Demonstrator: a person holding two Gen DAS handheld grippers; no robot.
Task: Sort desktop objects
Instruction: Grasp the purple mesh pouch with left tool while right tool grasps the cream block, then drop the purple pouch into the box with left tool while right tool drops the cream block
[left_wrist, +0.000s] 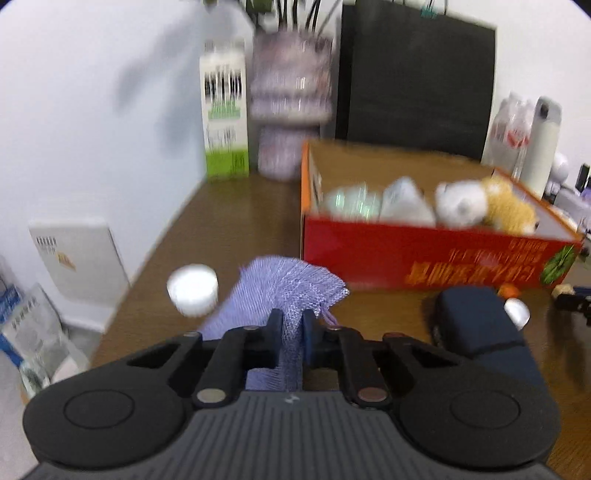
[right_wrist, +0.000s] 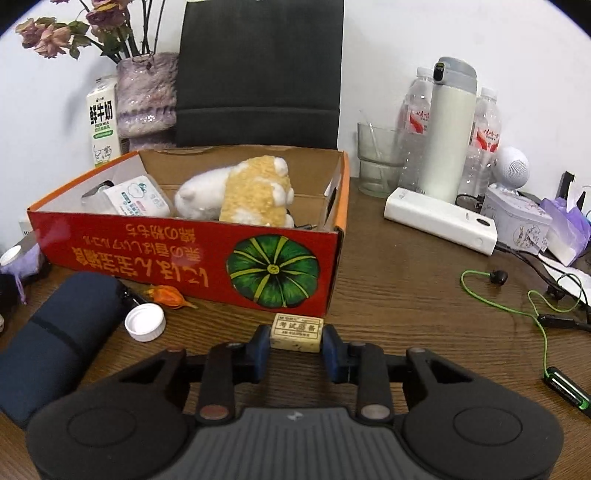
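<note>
My left gripper (left_wrist: 292, 323) is shut on a lilac mesh pouch (left_wrist: 284, 284), held above the wooden desk left of the red cardboard box (left_wrist: 424, 258). A white cap (left_wrist: 192, 288) lies beside the pouch. My right gripper (right_wrist: 296, 338) is shut on a small beige eraser (right_wrist: 296, 331) just in front of the box (right_wrist: 184, 258). The box holds a white and tan plush toy (right_wrist: 251, 192) and a tissue pack (right_wrist: 136, 201). The pouch also shows at the far left of the right wrist view (right_wrist: 26, 262).
A dark navy case (right_wrist: 59, 336), a white bottle cap (right_wrist: 144, 322) and an orange dried bud (right_wrist: 168, 295) lie left of the eraser. A power bank (right_wrist: 439, 219), bottles, a thermos (right_wrist: 448, 129), a glass, a green cable (right_wrist: 517, 306) and a tin sit right. A milk carton (left_wrist: 223, 114), vase and black bag stand behind.
</note>
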